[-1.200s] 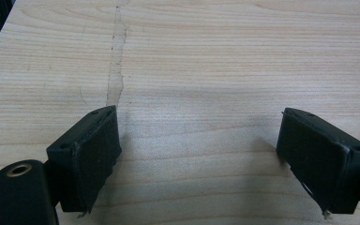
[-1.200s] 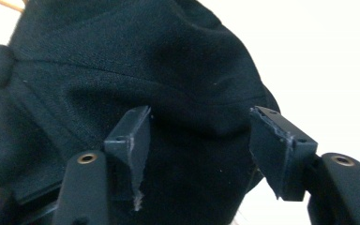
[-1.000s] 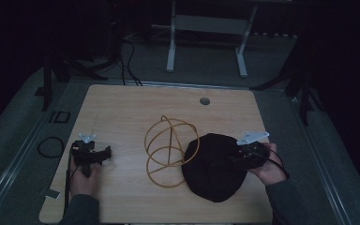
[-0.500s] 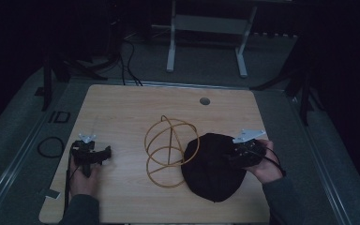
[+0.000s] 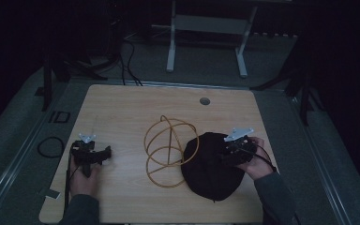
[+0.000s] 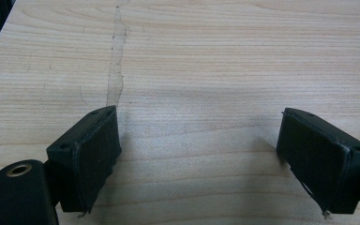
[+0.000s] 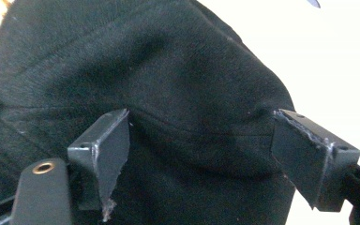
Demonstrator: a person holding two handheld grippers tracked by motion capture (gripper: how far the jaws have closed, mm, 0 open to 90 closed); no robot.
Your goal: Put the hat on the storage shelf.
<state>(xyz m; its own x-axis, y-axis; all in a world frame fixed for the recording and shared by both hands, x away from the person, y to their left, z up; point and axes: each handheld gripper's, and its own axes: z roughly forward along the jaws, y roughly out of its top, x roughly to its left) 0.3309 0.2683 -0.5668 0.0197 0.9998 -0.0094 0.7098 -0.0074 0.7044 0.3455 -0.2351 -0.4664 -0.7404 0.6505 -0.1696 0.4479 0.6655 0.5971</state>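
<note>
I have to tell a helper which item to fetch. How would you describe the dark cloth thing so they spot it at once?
On the wooden table, look at the near right part, by the person's right hand. The black fabric cap lies there as a rounded dark mound, its left edge overlapping the wire hoops. It is the soft, solid black thing; its neighbour is thin yellow-orange rings.

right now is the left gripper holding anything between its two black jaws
No, the left gripper stands open with only the bare light wooden table between its jaws.
</note>
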